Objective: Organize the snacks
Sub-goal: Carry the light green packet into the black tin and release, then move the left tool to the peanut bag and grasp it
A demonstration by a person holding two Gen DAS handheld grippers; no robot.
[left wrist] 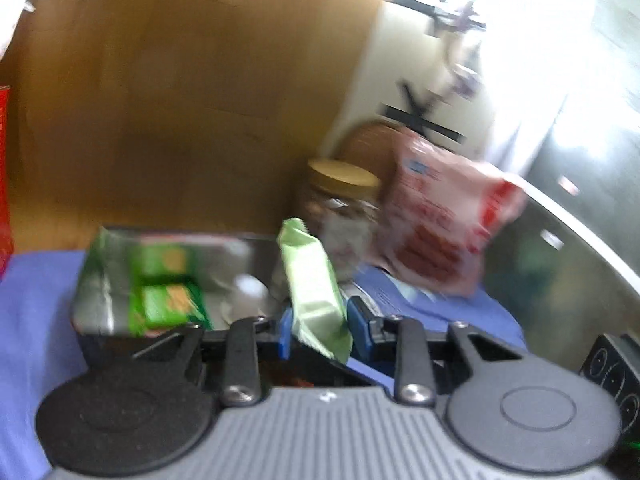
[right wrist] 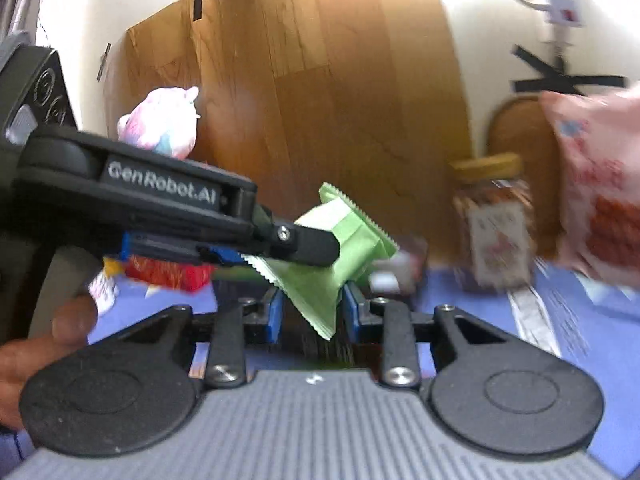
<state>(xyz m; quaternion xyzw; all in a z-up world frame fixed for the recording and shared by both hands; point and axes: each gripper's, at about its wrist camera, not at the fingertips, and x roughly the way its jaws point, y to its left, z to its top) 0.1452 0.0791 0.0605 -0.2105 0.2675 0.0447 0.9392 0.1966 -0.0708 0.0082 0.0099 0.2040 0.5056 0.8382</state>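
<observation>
A light green snack packet (left wrist: pixel 314 280) is held between the blue pads of my left gripper (left wrist: pixel 318 330), above a dark tray (left wrist: pixel 92 336) that holds green snack packs (left wrist: pixel 168 288). The same packet (right wrist: pixel 332 256) shows in the right wrist view, with my left gripper reaching in from the left and closed on it. My right gripper (right wrist: pixel 310 316) sits around the packet's lower corner; its pads look slightly apart from it.
A jar with a yellow lid (left wrist: pixel 340 200) and a pink-red snack bag (left wrist: pixel 444 220) stand at the back right on the blue cloth (left wrist: pixel 36 320). A red packet (right wrist: pixel 168 274) and a pink plush toy (right wrist: pixel 164 124) are at the left. A wooden panel (right wrist: pixel 320 80) stands behind.
</observation>
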